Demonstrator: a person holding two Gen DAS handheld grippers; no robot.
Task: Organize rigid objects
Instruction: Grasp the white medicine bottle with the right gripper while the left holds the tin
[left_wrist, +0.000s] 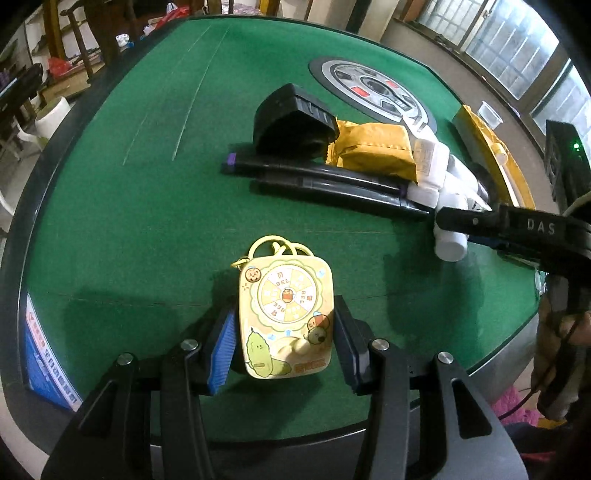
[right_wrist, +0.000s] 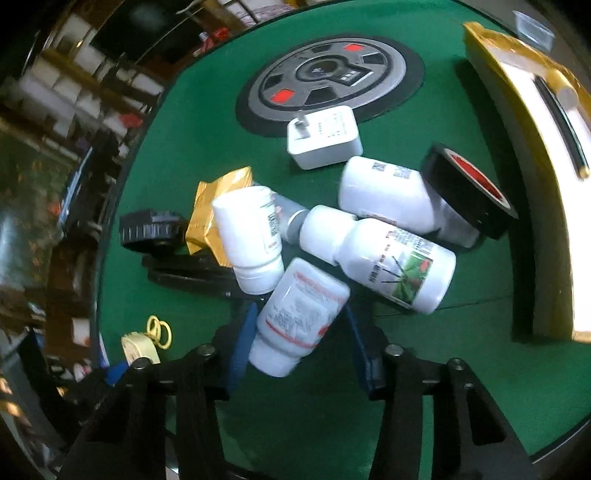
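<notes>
My left gripper (left_wrist: 284, 328) is shut on a cream cartoon keychain tag (left_wrist: 285, 317) with yellow rings, held over the green table (left_wrist: 129, 221). My right gripper (right_wrist: 299, 325) is shut on a white pill bottle with red-lined label (right_wrist: 299, 314); it shows at the right of the left wrist view (left_wrist: 448, 245). Beyond it lie other white bottles (right_wrist: 391, 258), (right_wrist: 251, 236), (right_wrist: 384, 188), a white plug adapter (right_wrist: 323, 138), a black tape roll (right_wrist: 469, 192), a gold packet (right_wrist: 218, 210), a black knob (right_wrist: 151, 230) and black markers (left_wrist: 325, 181).
A round grey control panel (right_wrist: 328, 77) sits in the table's middle. A yellow-edged tray (right_wrist: 535, 147) with a pen stands at the right. A blue sticker (left_wrist: 44, 354) marks the table's near left rim. Furniture and clutter surround the table.
</notes>
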